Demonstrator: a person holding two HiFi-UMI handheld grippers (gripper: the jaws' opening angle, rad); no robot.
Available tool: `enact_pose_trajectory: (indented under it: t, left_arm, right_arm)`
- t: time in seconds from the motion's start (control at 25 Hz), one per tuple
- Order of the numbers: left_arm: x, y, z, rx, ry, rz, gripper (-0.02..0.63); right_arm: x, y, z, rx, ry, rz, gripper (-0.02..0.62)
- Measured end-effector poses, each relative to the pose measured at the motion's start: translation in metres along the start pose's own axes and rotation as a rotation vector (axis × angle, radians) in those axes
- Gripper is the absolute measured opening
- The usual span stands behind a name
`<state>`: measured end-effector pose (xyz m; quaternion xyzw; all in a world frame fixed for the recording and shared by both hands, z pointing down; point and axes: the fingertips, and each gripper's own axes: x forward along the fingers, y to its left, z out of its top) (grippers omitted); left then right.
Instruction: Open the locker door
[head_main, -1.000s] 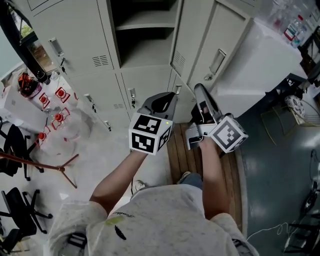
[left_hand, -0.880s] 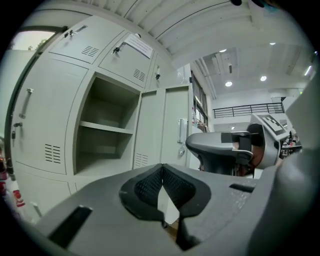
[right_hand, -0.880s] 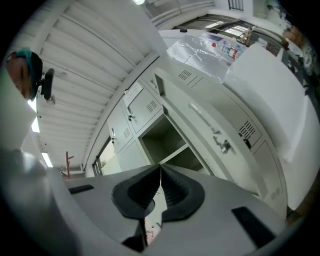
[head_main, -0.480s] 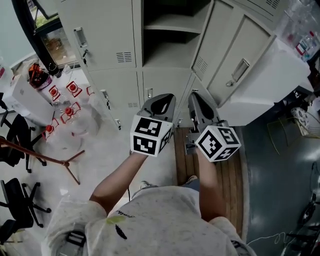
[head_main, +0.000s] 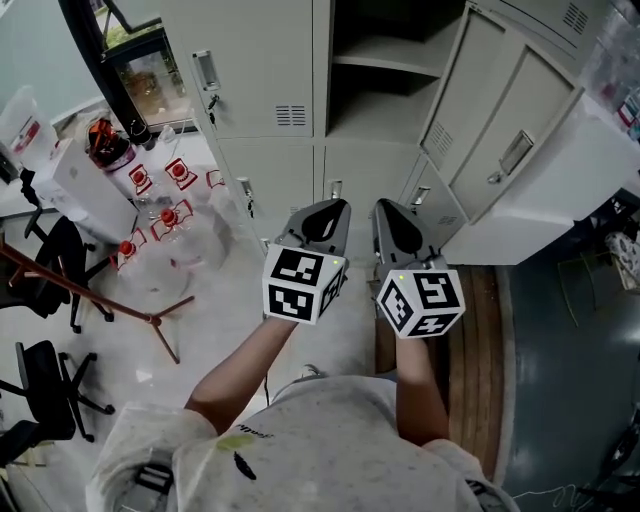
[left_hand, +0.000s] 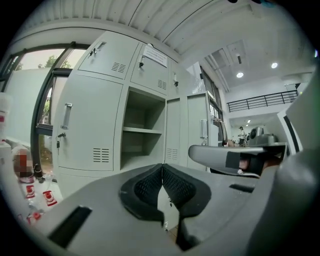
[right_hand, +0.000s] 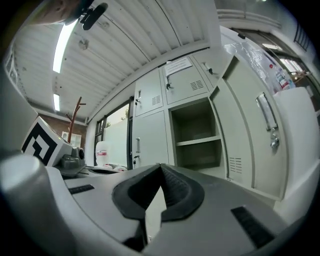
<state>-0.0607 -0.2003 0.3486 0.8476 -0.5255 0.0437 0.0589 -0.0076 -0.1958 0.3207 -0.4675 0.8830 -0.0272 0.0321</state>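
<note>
Head view showed the locker door (head_main: 497, 120) already swung wide, ahead and to the right of the right tool (head_main: 386, 207), baring the shelved compartment (head_main: 375, 75) straight ahead of both tools. The left tool (head_main: 334, 206) sat just beside the right one. Each had its jaws pressed together on nothing, well short of the lockers. We judged the opening done, with nothing left but to withdraw.
</note>
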Motion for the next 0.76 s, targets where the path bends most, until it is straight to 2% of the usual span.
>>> enact_pose_trajectory:
  t: [0.28, 0.76]
  left_arm:
    - [-0.008, 0.014, -0.006, -0.021, 0.010, 0.019, 0.006]
    - [-0.010, 0.006, -0.006, -0.014, 0.007, 0.010, 0.006]
  right_arm:
    - [-0.004, 0.008, -0.004, -0.055, 0.011, -0.016, 0.003]
    - [-0.019, 0.000, -0.008, -0.095, 0.020, -0.048, 0.003]
